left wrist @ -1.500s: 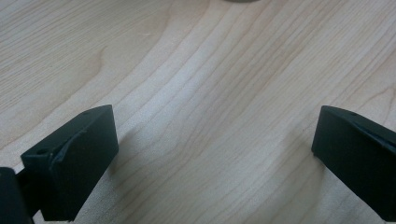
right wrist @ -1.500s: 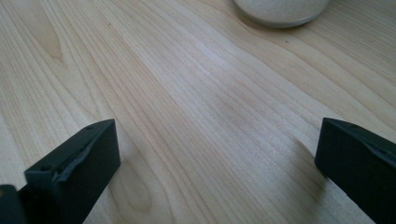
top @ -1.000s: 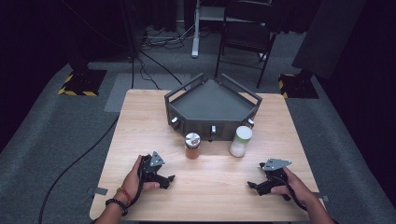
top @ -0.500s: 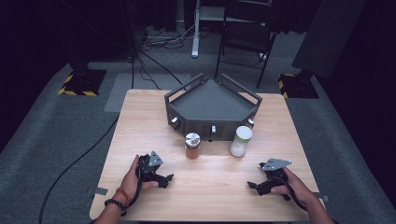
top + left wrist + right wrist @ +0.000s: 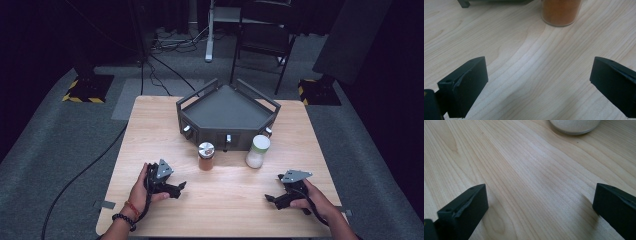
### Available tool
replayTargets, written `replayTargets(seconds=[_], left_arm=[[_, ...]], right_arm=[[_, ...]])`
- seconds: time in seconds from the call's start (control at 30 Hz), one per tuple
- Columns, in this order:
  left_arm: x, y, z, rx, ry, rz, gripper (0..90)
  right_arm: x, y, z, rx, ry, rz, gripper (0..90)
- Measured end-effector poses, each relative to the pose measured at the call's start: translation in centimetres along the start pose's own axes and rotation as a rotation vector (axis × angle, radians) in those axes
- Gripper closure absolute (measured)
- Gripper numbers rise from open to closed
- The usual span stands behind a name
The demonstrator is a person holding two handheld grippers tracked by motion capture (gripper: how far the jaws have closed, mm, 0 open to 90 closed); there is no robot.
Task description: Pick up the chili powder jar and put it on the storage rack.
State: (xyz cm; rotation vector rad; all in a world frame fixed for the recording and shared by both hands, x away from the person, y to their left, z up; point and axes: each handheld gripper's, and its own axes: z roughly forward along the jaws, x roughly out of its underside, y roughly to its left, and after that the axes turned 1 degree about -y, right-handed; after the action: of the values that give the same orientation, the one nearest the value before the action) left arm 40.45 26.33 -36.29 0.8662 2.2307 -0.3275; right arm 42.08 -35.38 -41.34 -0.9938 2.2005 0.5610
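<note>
A small jar of orange powder with a silver lid (image 5: 206,156) stands on the wooden table (image 5: 150,130) in front of a dark grey tray (image 5: 227,108). Its base shows at the top of the left gripper view (image 5: 560,12). A jar of white powder with a pale green lid (image 5: 258,151) stands to its right; its base shows in the right gripper view (image 5: 575,125). My left gripper (image 5: 180,189) rests on the table near the front left, open and empty (image 5: 537,82). My right gripper (image 5: 270,199) rests near the front right, open and empty (image 5: 539,205).
The tray is five-sided with raised rails and knobs on its front wall, at the table's far middle. Beyond the table are a chair (image 5: 262,35), a stand (image 5: 210,30) and cables on grey carpet. Bare wood lies between the grippers and the jars.
</note>
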Motion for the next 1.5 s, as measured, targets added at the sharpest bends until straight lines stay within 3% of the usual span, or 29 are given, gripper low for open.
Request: replayTargets(seconds=[0.33, 0.9, 1.5], left_arm=[[-0.2, -0.6, -0.5, -0.026, -0.044, 0.007, 1.5], [-1.1, -0.4, -1.4, -0.010, -0.108, 0.019, 1.3], [-2.9, -0.4, -0.8, 0.017, -0.107, 0.039, 1.2]], right_arm=[[0.0, 0.0, 0.0, -0.002, 0.000, -0.001, 0.0], [0.0, 0.0, 0.0, -0.002, 0.000, -0.001, 0.0], [0.0, 0.0, 0.0, -0.002, 0.000, -0.001, 0.0]])
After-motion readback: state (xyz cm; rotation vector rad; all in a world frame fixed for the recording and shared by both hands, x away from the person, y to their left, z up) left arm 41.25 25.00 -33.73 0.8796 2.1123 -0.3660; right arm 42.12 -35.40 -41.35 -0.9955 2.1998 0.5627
